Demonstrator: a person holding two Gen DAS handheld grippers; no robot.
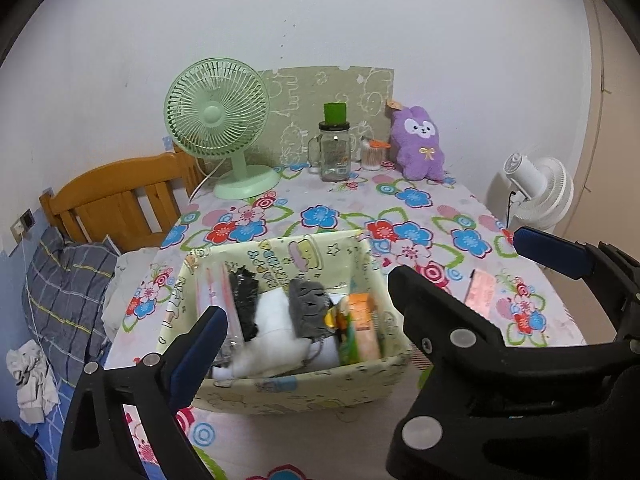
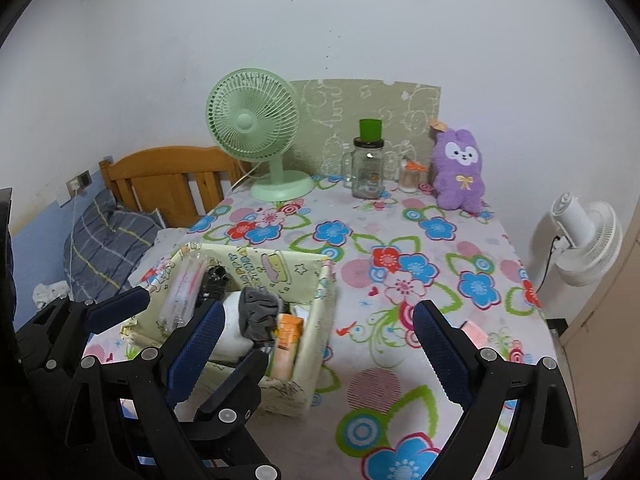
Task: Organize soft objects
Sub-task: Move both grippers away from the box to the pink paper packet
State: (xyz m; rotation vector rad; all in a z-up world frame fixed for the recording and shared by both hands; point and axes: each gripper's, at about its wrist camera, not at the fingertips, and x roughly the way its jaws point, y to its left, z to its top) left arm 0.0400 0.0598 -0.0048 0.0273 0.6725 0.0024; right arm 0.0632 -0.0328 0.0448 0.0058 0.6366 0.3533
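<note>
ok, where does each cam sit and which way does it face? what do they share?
Left wrist: on the left claw, angled down over the fabric bin toward the wall; own jaws wide open, right claw's blue fingertip at right.
Right wrist: on the right claw, right of the bin, same heading; own open jaws, left claw lower left.
Shared: bin, green fan, glass jar, purple plush, floral tablecloth.

tongs (image 2: 316, 344): black plastic arms | blue ribbed pads (image 2: 442, 346) | silver round screws (image 2: 486, 354)

Purple plush toy (image 2: 459, 172), floral tablecloth (image 2: 400, 248)
</note>
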